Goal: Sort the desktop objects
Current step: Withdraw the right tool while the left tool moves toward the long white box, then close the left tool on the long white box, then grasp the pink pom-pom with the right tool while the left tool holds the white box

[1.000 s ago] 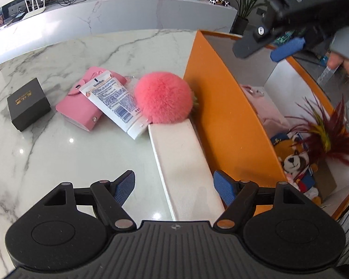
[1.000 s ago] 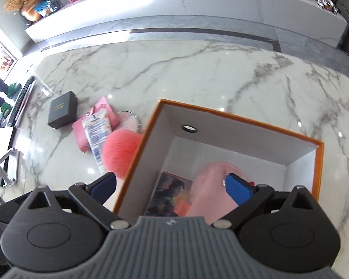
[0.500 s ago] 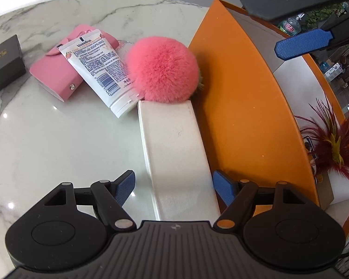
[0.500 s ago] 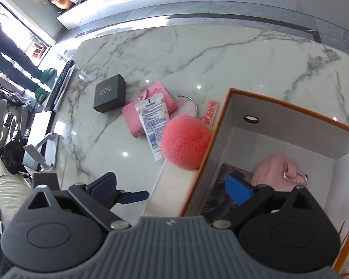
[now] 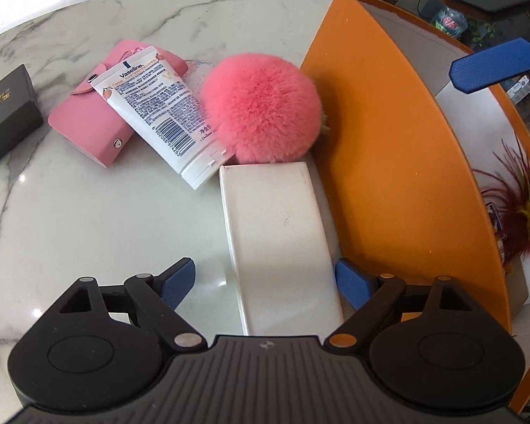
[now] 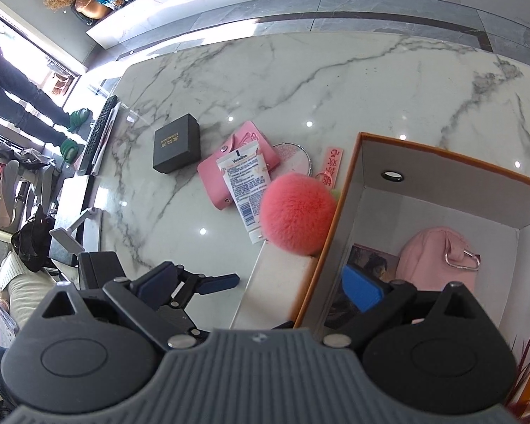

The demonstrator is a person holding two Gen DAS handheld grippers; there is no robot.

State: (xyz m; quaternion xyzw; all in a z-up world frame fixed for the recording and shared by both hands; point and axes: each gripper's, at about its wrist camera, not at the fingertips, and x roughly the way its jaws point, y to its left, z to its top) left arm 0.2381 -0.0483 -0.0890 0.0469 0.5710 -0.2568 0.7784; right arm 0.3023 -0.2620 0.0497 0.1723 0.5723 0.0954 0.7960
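1. Two pads of my left gripper (image 5: 265,284) flank the near end of the white box (image 5: 277,233); the jaws are opening wide and neither pad presses on it yet
2. That white box lies flat on the marble table (image 5: 88,219), its long side just beside the orange bin (image 5: 388,148), its far end touching the pink pom-pom (image 5: 261,107)
3. I judge it stiff, smooth-sided and probably light, so I would clamp across its narrow width near this end, squarely, or it may slip
4. The pom-pom is soft and will squash; the lotion tube (image 5: 159,106) lying across the pink wallet (image 5: 88,123) is squeezable and slick; the black box (image 5: 7,113) sits apart, rigid
5. My right gripper (image 6: 261,282) hangs open over the bin wall (image 6: 321,247), holding nothing
6. Inside the bin I see a pink pouch (image 6: 431,258) with a metal clip, a printed card (image 6: 371,263) and a red spiky plant (image 5: 523,212)
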